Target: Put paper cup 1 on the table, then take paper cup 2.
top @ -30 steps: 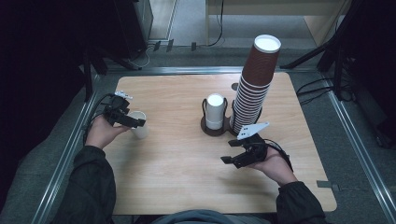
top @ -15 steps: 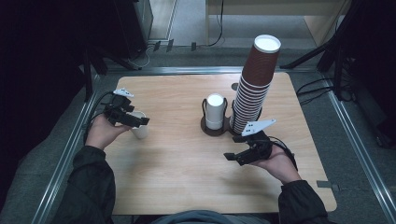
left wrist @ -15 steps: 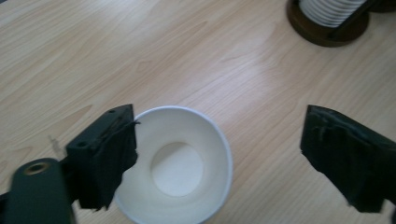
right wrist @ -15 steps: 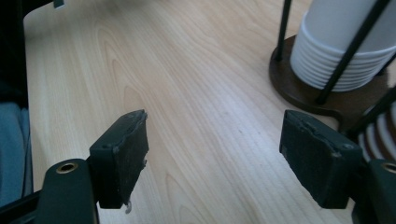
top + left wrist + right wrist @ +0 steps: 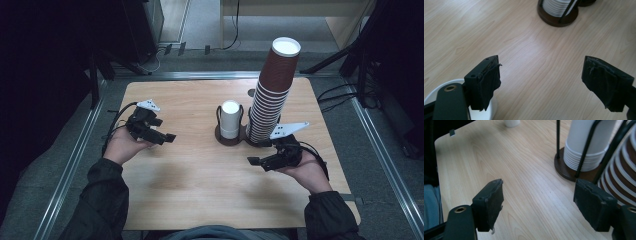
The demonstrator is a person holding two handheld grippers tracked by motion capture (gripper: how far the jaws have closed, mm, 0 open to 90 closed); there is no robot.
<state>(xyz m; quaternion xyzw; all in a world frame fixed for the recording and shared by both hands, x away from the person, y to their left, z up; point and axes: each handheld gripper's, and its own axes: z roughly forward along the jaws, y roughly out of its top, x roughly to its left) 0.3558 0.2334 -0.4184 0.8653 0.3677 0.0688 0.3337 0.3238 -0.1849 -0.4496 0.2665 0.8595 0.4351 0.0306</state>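
- left gripper [image 5: 167,136]: jaws apart with nothing between, they have just been closing; white cup [image 5: 487,112] below its left jaw
- right gripper [image 5: 253,161]: jaws wide, empty, near the brown cup stack [image 5: 272,95]

No readable text, labels, brands or numbers on anything in view.

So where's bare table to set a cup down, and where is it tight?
Free: the wood between left gripper and right gripper, in front of the white cup stack; also the far-left corner. Tight: the right side, where the brown cup stack stands beside the holder.
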